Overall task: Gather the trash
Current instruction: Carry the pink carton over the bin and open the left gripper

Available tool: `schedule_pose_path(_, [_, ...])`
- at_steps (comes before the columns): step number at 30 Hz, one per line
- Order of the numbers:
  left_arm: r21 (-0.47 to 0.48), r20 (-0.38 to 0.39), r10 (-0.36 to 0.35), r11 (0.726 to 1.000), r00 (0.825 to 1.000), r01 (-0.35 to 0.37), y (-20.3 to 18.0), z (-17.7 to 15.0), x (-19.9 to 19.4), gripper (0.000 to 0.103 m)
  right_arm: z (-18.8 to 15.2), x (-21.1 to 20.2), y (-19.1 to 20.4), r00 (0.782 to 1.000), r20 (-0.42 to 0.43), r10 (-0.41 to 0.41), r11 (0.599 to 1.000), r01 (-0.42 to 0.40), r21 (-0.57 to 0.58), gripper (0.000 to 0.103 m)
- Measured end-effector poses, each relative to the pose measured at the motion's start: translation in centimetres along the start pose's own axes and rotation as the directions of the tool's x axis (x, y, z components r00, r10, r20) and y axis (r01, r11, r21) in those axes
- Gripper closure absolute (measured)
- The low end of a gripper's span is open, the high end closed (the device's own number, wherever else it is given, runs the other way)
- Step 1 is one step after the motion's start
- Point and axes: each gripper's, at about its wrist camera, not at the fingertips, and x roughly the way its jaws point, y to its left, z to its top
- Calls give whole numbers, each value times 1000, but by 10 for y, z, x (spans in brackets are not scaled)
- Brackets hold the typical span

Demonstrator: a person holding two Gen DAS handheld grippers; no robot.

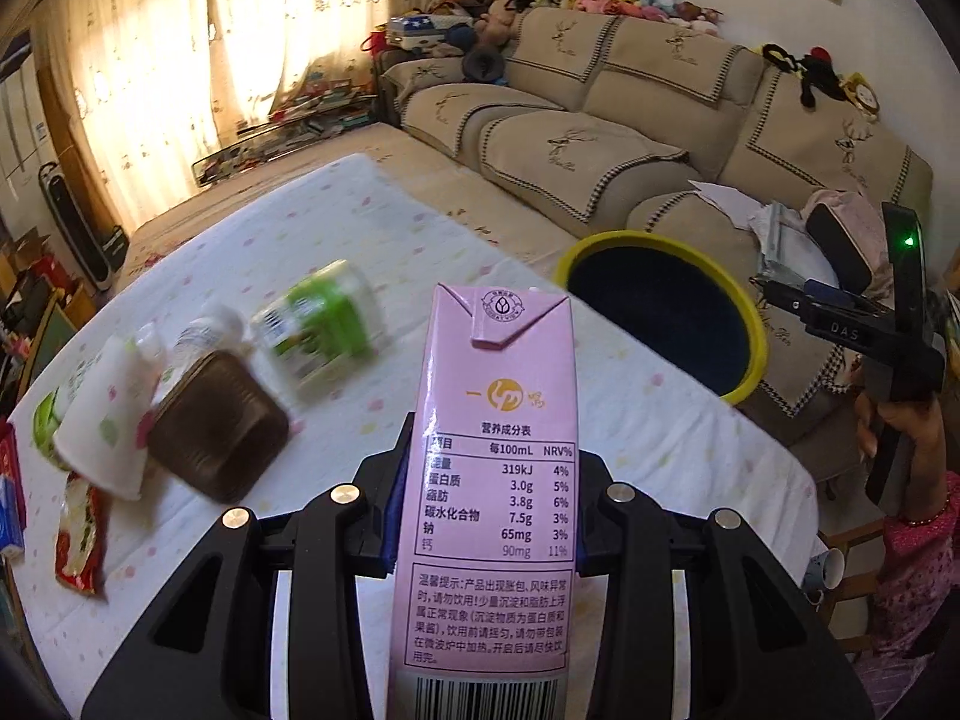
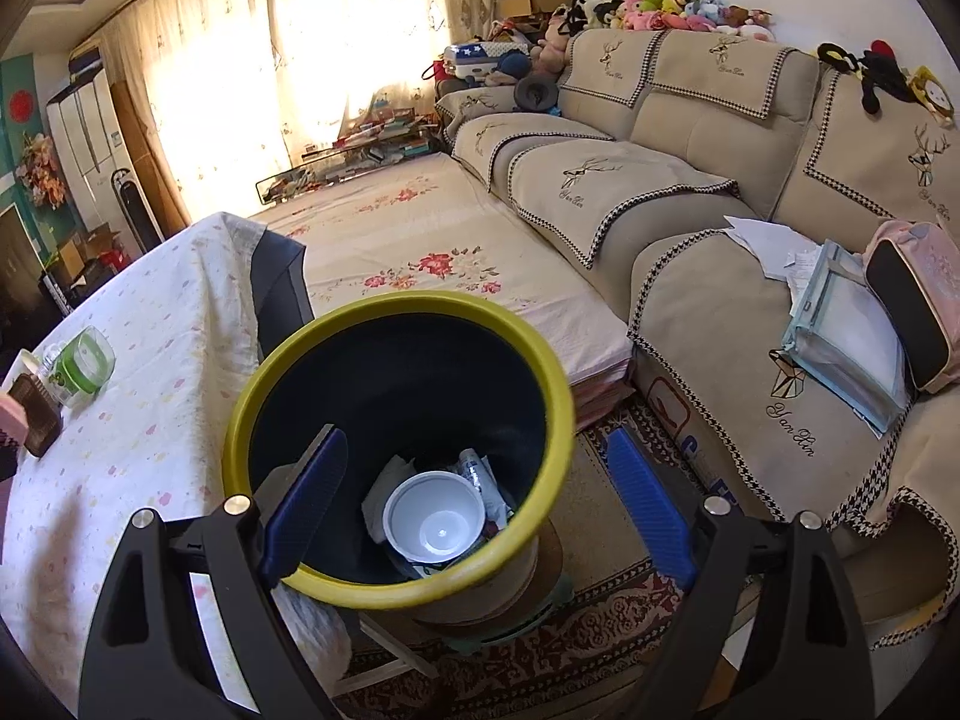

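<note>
So the pink milk carton [image 1: 498, 480] sits dead centre in the left wrist view, upright and pinched between the left gripper [image 1: 483, 516] pads, raised over the table [image 1: 372, 222]. The yellow-rimmed bin [image 2: 396, 438] is off the table's edge, right of centre in that view. In the right wrist view it fills the lower middle, and the right gripper [image 2: 474, 510] hangs over it with jaws spread wide and nothing between them.

Progress-wise I'd call it partway. Inside the bin there's already a white cup [image 2: 435, 519], some crumpled paper and a wrapper. Left on the table, at lower left of the left view: a green-labelled jar [image 1: 321, 330], a brown tub [image 1: 219, 426], a paper cup [image 1: 108, 420] and a red packet [image 1: 81, 534].
</note>
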Motion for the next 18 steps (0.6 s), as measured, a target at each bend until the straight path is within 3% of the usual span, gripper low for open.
schedule_pose_path(8, [90, -61, -106, 990, 992, 111, -87, 60, 58, 64, -6, -4, -48, 1000, 4, -16, 996, 16, 84, 19])
schedule_pose_path(18, [106, -145, -128, 984, 981, 144, -147, 109, 149, 64, -15, 6, -86, 999, -21, -23, 989, 26, 147, 19])
